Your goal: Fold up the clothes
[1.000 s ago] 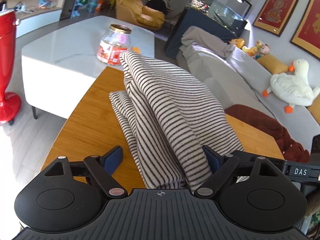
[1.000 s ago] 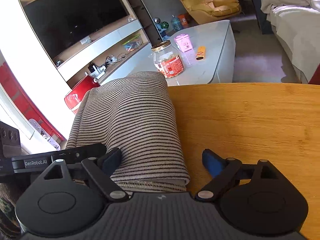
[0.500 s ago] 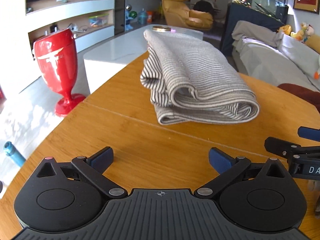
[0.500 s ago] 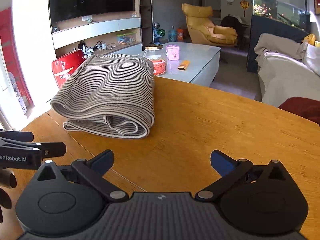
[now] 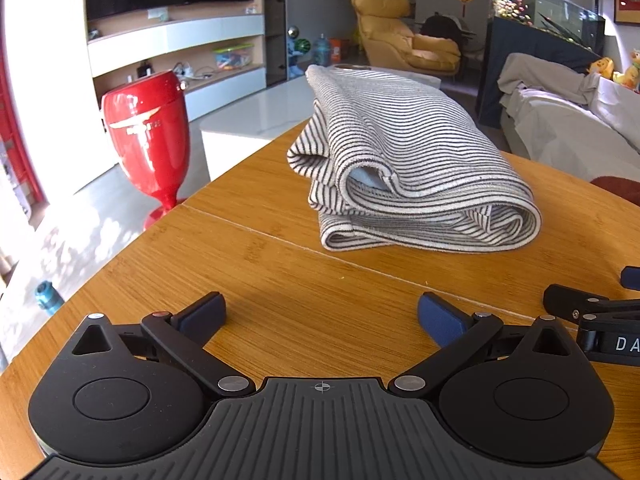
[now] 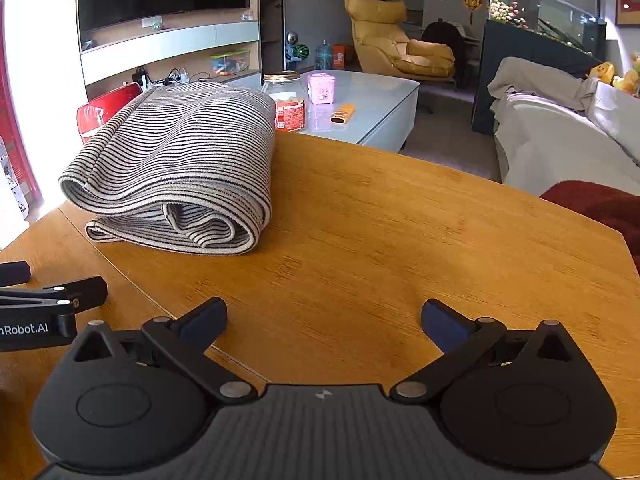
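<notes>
The black-and-white striped knit garment [image 5: 404,160] lies folded in a thick bundle on the orange wooden surface [image 6: 400,240], both the left hand-held gripper [image 5: 320,314] and right hand-held gripper [image 6: 324,320] spread wide, empty, well apart from it; I'd only square the loose lower edges gently.

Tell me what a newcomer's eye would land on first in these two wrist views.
The striped garment, folded into a thick bundle, lies on the wooden table, ahead of both grippers and touched by neither. The left gripper and right gripper hang open and empty over bare wood. Next, the shiny red goblet-shaped stand on the floor left of the table.
</notes>
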`<state>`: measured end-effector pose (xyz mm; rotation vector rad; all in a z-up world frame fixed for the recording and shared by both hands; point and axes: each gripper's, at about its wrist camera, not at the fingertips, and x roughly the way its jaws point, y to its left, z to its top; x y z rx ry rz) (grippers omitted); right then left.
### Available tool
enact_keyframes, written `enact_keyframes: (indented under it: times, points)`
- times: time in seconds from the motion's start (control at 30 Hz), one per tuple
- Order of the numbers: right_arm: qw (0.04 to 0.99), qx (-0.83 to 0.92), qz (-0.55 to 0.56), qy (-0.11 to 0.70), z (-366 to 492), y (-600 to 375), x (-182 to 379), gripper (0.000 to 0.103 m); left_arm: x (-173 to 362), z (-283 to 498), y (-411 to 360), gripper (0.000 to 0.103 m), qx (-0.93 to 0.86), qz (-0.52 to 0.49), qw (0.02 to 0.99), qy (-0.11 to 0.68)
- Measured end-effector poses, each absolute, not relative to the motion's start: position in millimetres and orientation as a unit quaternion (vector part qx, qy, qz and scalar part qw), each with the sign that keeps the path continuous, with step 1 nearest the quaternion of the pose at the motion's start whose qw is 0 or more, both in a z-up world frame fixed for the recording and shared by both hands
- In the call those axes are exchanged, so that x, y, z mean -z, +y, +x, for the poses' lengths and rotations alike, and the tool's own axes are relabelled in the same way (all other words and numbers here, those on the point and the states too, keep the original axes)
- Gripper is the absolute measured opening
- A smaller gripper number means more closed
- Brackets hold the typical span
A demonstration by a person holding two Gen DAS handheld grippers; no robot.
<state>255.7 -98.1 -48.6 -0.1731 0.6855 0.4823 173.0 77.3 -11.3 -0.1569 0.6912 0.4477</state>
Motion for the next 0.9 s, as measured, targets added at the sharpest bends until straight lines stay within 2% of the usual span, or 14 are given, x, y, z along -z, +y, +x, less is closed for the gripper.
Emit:
enact_keyframes:
  times: [0.9]
  points:
    - [0.91,-0.234,-0.083,0.333,257.2,-97.9,49.2,0.103,11.8,175.4,78.9,0.103,-0.217,-0.077,0.913,0.336]
